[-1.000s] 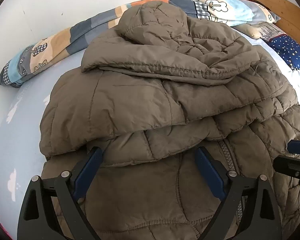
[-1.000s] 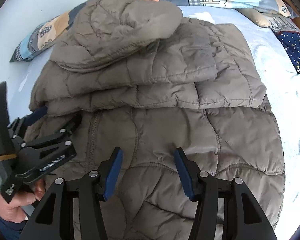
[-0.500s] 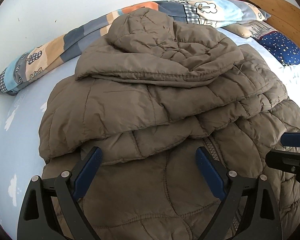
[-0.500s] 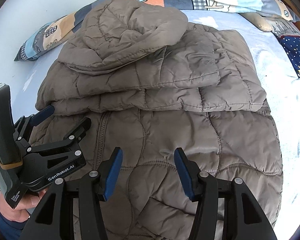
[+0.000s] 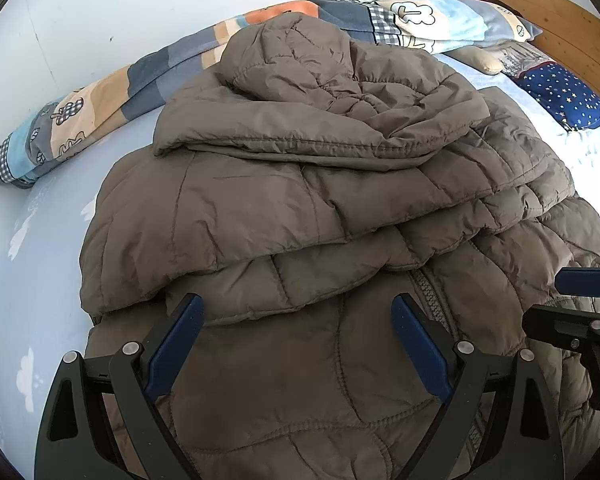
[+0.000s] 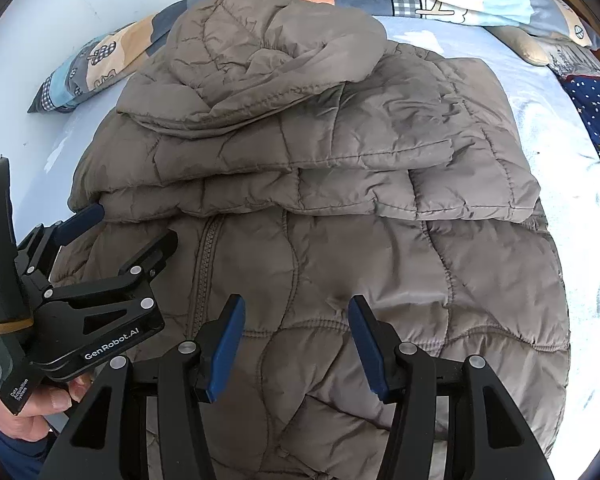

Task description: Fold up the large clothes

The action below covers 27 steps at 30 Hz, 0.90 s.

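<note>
Jacket (image 5: 300, 208): folded on bed (image 5: 32, 280) | left gripper (image 5: 298, 344): jaws spread, above near hem | right gripper (image 6: 296, 344): jaws apart, empty, apparently just above hem.

One quilted brown jacket (image 5: 284, 216) lies on one bed (image 5: 32, 272) with a pale blue sheet. One hood (image 6: 260, 52) and one zipper (image 6: 204, 264) are visible on the jacket. Two grippers are present: the left gripper (image 5: 298, 344) and the right gripper (image 6: 296, 344), each with two blue-padded fingers spread apart. One hand (image 6: 40, 408) is in view, holding the left unit. One long patchwork quilt roll (image 5: 100, 96), one star-patterned navy pillow (image 5: 568, 96), and one wooden headboard (image 5: 540, 8) are counted.
</note>
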Motion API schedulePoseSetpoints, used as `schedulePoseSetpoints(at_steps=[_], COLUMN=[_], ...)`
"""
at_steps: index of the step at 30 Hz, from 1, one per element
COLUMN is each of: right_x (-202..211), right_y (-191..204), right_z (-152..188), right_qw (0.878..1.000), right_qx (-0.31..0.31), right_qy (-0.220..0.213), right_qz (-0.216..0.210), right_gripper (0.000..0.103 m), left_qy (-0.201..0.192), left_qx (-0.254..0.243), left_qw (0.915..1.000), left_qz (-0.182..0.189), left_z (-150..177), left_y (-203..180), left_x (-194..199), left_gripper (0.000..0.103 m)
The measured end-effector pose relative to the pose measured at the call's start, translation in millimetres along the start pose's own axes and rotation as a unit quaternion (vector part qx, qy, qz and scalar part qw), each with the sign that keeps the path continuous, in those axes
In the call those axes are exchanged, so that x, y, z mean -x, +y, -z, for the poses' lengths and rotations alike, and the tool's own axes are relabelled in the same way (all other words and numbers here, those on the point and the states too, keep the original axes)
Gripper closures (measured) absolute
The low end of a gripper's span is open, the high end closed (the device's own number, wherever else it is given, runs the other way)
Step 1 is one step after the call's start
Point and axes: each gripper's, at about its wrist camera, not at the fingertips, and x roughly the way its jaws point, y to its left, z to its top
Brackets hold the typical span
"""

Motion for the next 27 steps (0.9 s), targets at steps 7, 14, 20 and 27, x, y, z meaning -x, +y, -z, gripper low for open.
schedulePoseSetpoints(at_steps=[7,14,20,27], right_x=[-1.0,2.9,7.1,25.7], right_y=[-0.6,-3.8,-9.0,-11.5], right_z=[-0.7,3.0,12.9,42.7], right_qw=[1.0,1.0,1.0,1.0], right_qx=[0.002,0.004,0.011,0.007], right_qy=[-0.001,-0.007,-0.007,-0.016], right_qz=[0.003,-0.005,-0.015,-0.013], right_gripper=[0.045,0.045,0.046,0.045], left_qy=[-0.002,-0.009,-0.002,0.024], left_qx=[0.004,0.009,0.017,0.074], left_qw=[1.0,0.9999,0.9998,0.9964], left_qz=[0.0,-0.001,0.011,0.033], left_z=[0.3,-1.8,6.3,45.1], left_y=[2.0,8.2,17.7,31.0], left_x=[2.8,11.5,20.1,49.2], left_gripper=[0.009,0.009,0.009,0.009])
